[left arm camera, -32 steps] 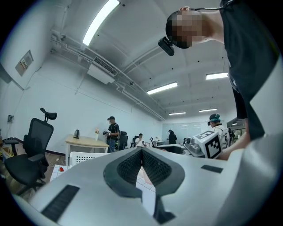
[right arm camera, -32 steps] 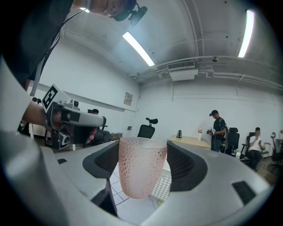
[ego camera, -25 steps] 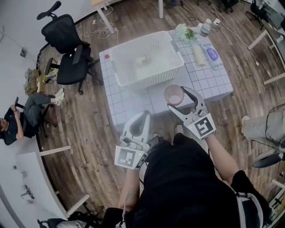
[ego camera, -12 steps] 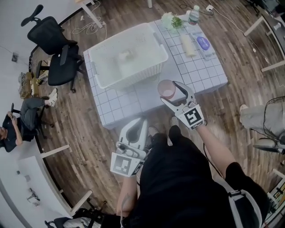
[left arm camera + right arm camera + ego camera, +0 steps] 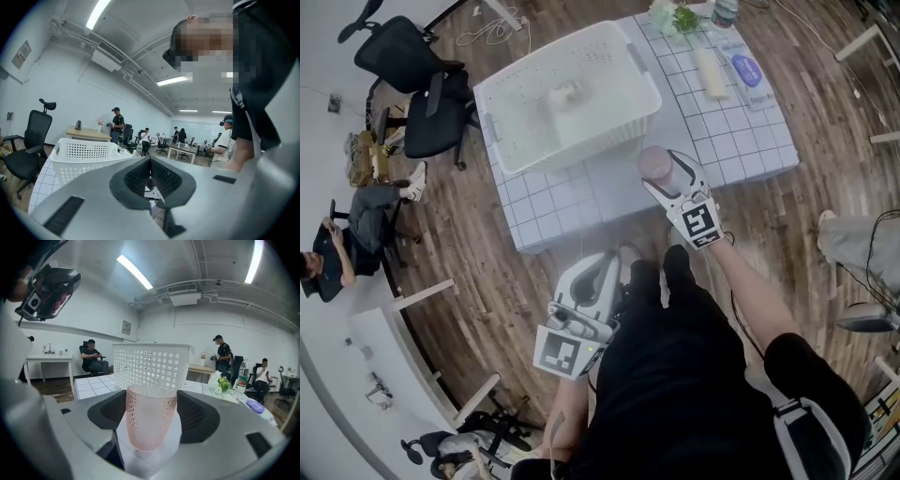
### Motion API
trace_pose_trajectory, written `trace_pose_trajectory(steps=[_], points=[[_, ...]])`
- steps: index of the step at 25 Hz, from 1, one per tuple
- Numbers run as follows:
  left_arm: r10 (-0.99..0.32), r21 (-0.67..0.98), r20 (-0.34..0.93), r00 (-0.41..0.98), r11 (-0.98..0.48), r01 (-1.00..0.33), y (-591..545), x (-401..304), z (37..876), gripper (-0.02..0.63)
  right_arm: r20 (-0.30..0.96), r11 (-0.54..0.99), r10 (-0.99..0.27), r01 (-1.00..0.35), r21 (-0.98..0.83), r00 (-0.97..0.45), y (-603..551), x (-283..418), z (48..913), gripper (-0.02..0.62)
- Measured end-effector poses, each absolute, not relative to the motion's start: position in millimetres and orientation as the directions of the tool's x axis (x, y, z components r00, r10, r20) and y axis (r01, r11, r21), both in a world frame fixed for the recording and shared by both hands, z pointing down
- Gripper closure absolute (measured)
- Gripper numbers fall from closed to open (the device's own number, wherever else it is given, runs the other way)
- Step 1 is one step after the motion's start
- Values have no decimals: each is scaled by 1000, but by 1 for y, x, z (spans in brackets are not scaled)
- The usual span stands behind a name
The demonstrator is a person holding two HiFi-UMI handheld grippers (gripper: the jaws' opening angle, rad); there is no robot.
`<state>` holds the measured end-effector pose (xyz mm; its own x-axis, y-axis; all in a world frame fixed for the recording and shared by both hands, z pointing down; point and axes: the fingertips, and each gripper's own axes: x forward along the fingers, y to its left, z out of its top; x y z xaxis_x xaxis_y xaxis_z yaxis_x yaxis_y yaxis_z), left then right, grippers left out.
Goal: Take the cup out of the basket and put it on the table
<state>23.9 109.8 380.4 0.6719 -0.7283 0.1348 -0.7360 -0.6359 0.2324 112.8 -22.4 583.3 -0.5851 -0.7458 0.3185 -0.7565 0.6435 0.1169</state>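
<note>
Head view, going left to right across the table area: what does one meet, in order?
white basket → pink cup, held in the right tongs → cream cylinder → blue item

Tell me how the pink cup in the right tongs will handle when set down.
The cup looks like thin translucent plastic, so probably light and slightly squeezable in the right tongs. It narrows toward the base, so it may tip if nudged.

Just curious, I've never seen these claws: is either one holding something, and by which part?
The right gripper holds the pink cup by its sides, a jaw on each. The left gripper is shut, empty.
</note>
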Motion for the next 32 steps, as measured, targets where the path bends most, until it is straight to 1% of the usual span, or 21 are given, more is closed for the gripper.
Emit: trace_pose_trajectory(steps=[3, 7, 12, 20, 32], points=[[-730, 252, 147, 668, -625, -739, 105, 29, 377, 597, 328, 641, -745, -759, 114, -580, -27, 112, 595, 247], [-728, 237, 148, 670, -631, -738, 104, 32, 377, 597, 357, 633, -743, -768, 97, -567, -20, 116, 609, 247], [-729, 238, 157, 666, -627, -742, 103, 32, 379, 597, 353, 614, -758, -782, 105, -548, -8, 125, 614, 247], [-709, 216, 117, 695, -665, -715, 100, 39, 377, 597, 356, 612, -763, -780, 131, -539, -1, 128, 617, 245], [-706, 232, 136, 695, -659, -715, 99, 37, 383, 597, 356, 603, -768, -789, 119, -533, 7, 134, 613, 245]])
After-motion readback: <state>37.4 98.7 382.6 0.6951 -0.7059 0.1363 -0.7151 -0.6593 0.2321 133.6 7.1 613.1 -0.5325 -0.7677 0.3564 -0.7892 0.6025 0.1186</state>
